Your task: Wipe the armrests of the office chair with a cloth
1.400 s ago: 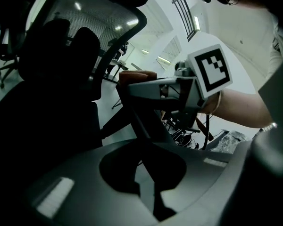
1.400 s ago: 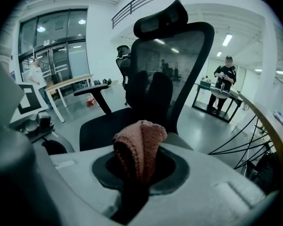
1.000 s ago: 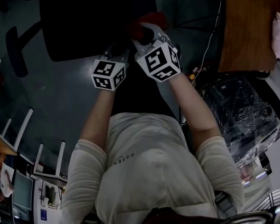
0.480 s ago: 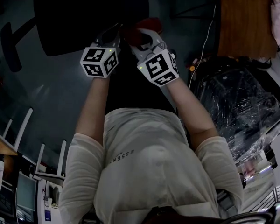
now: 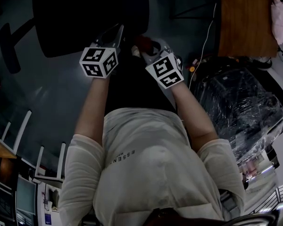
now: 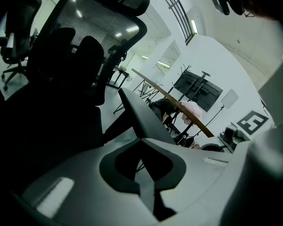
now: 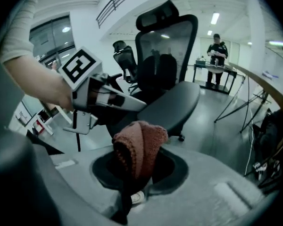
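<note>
The cloth (image 7: 140, 145) is pinched in the right gripper (image 5: 152, 51), a reddish bunched fold standing up out of its jaws. It is held in the air over the near edge of the seat of the office chair (image 5: 85, 18). The left gripper (image 7: 137, 104) is carried just beside it, jaws pressed together on nothing. No armrest is touched yet, so the approach is judged to be the step in hand, with wiping not begun.

One armrest (image 5: 10, 44) is made out at the chair's far left, well apart from the cloth; the other cannot be picked out. The cloth needs to be swung across and laid flat on that pad.

Open floor (image 5: 61, 88) is offered on the left. On the right, room is tighter: a desk (image 5: 245, 22), a trailing cable (image 5: 205, 46) and a plastic-wrapped bundle (image 5: 240, 112) sit near the right arm.
</note>
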Demonstrator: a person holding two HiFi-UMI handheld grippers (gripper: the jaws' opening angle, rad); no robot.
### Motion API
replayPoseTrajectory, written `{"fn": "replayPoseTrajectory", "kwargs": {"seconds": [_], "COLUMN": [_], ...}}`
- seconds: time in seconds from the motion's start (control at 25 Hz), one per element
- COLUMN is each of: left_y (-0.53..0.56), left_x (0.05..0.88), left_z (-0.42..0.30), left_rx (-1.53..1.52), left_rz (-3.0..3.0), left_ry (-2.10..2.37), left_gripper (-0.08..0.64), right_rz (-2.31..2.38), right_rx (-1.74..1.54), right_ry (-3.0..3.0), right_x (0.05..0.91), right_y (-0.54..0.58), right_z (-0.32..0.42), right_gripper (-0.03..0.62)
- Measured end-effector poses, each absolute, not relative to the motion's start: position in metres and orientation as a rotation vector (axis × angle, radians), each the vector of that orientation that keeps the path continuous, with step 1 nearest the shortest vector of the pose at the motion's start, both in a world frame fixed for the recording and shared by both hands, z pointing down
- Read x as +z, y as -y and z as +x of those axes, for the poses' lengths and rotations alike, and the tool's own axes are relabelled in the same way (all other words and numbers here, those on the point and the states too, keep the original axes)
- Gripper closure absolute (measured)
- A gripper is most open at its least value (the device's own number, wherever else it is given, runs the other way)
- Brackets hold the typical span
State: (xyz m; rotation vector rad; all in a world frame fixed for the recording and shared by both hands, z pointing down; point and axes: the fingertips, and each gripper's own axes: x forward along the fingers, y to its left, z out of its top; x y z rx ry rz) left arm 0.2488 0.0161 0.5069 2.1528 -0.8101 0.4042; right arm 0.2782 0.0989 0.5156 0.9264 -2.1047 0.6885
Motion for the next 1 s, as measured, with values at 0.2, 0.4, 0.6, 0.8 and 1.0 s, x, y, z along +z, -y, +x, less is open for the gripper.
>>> {"fn": "replayPoseTrajectory", "kwargs": {"seconds": [0.2, 0.4, 0.6, 0.8, 1.0], "left_y": [-0.014, -0.015, -0.004, 0.007, 0.006], "left_x": [0.507, 0.505, 0.503, 0.507, 0.507], "left_z": [0.249, 0.250, 0.250, 0.251, 0.253], "left_rx": [0.416, 0.423, 0.406, 0.415, 0.422], "left_rz": [2.142, 2.145, 2.145, 2.135, 2.131], "left_ry": [0.777, 0.732, 0.721, 0.682, 0.630], "left_gripper": [0.554, 0.545, 0.545, 0.545, 0.549], "right_rz": [0.749, 0.891, 1.244, 1.350, 1.343], "right_rx": [0.617, 0.778, 0.841, 0.689, 0.747], "right_ry": [2.067, 1.924, 1.994, 2.114, 2.195], "right_x": [0.531, 0.550, 0.525, 0.500, 0.494], "right_y": [-0.079, -0.043, 0.051, 0.136, 0.169], "right_z": [0.304, 0.359, 0.381, 0.362, 0.346], "right_gripper": [0.520, 0.526, 0.526, 0.526, 0.531]}}
